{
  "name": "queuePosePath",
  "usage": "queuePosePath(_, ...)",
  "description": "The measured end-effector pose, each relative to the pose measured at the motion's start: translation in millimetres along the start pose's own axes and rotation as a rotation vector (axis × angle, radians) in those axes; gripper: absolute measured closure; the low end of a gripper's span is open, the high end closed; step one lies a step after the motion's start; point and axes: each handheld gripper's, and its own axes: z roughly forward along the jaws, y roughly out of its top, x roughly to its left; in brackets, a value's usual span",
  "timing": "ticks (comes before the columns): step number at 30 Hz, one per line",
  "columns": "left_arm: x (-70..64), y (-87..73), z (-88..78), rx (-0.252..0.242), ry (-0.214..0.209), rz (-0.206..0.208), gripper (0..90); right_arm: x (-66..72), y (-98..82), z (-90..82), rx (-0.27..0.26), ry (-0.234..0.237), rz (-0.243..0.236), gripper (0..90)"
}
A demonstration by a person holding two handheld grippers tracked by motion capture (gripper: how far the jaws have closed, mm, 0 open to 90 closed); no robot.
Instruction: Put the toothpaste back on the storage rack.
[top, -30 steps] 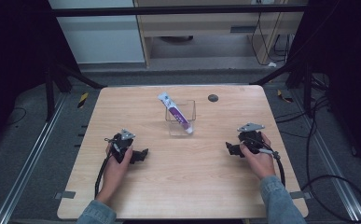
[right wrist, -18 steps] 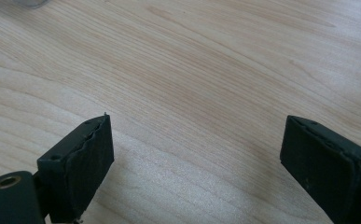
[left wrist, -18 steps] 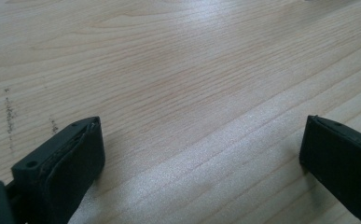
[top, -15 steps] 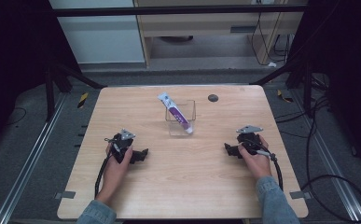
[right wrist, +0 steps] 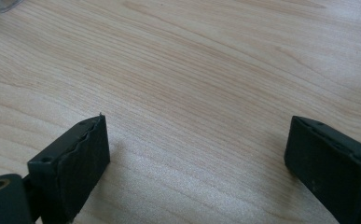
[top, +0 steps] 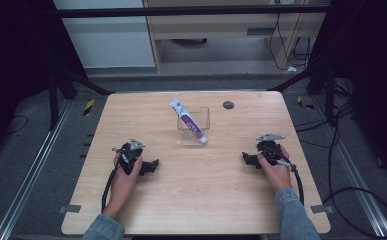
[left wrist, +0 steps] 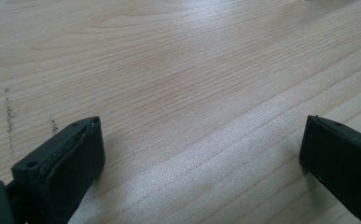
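Toothpaste tube (top: 189, 122) leans tilted in the clear container (top: 194, 127), mid-surface toward the far edge. Your left gripper (top: 151, 166) and right gripper (top: 246, 159) rest on the surface (top: 201, 190), jaws spread, empty, well apart from it.

Tube (top: 189, 121) upright in clear container (top: 195, 131)

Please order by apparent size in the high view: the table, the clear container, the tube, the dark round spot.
1. table
2. clear container and tube: they look close in size and overlap, so I do not rank them.
3. dark round spot
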Motion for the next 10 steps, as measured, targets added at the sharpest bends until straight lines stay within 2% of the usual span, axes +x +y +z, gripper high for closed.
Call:
queuePosePath(3, 0.0, 0.0, 0.0, 0.000, 0.000, 0.000, 0.0, -0.7, -0.1, 0.4, 0.005, -0.011, 0.005, 4.1)
queuePosePath(5, -0.1, 0.0, 0.0, 0.000, 0.000, 0.000, 0.0, 0.6, 0.0, 0.8, 0.013, -0.033, 0.030, 0.3)
queuePosePath(6, -0.1, 0.0, 0.0, 0.000, 0.000, 0.000, 0.0, 1.1, 0.4, 1.3, 0.018, -0.042, 0.044, 0.3)
queuePosePath(10, 0.0, -0.1, 0.0, 0.000, 0.000, 0.001, 0.0, 1.7, 0.5, 1.6, 0.017, -0.053, 0.051, 0.3)
